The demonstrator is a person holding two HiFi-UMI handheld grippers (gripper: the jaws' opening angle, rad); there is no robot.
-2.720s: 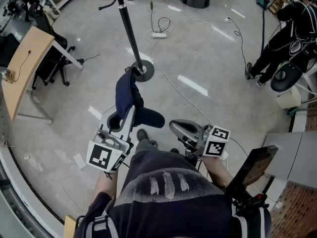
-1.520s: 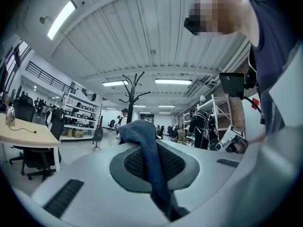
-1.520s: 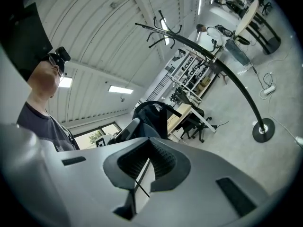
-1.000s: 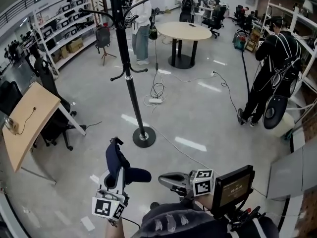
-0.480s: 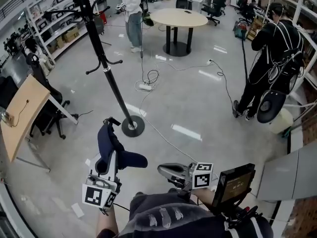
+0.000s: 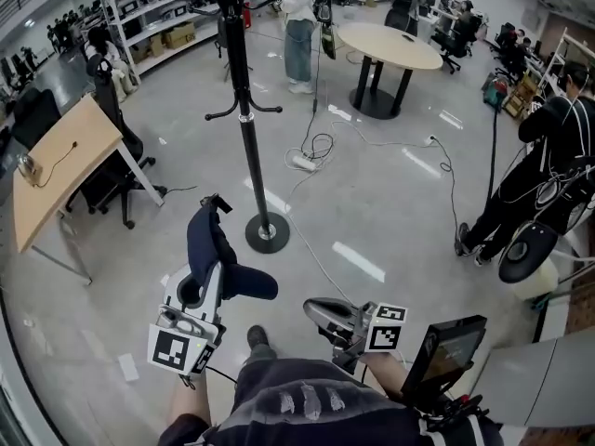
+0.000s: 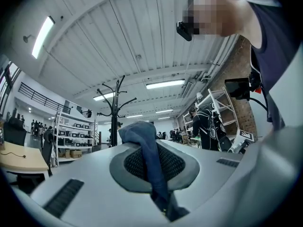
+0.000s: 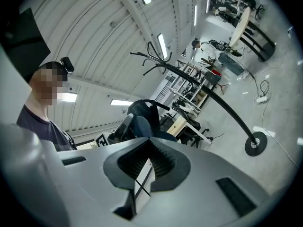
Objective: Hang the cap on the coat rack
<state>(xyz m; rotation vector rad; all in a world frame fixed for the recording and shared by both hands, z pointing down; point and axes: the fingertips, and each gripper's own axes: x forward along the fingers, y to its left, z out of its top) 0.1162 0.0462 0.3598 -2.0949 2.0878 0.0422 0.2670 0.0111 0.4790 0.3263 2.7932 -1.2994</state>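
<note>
The dark blue cap (image 6: pixel 209 242) hangs from my left gripper (image 6: pixel 212 272), which is shut on its fabric. In the left gripper view a fold of the cap (image 7: pixel 142 138) is pinched between the pads of that gripper (image 7: pixel 154 164). The black coat rack (image 6: pixel 244 110) stands just beyond the cap, its base (image 6: pixel 267 235) on the floor. It also rises behind the cap as the rack (image 7: pixel 113 110) in the left gripper view. My right gripper (image 6: pixel 314 310) is shut and holds nothing, to the right of the cap. Its view shows the rack's leaning pole (image 8: pixel 222 105) and the cap (image 8: pixel 142 119).
A wooden desk (image 6: pixel 60 161) and a chair (image 6: pixel 107 189) stand at the left. A power strip with cables (image 6: pixel 305 163) lies beyond the rack, and a round table (image 6: pixel 390 45) stands further back. A person in black (image 6: pixel 544 156) is at the right. Shelves (image 6: pixel 158 26) line the far left.
Both grippers have travelled across the floor with the person, and the head view has swung. The rack's pole now stands straight above the cap. The left gripper's grip on the cap is unchanged.
</note>
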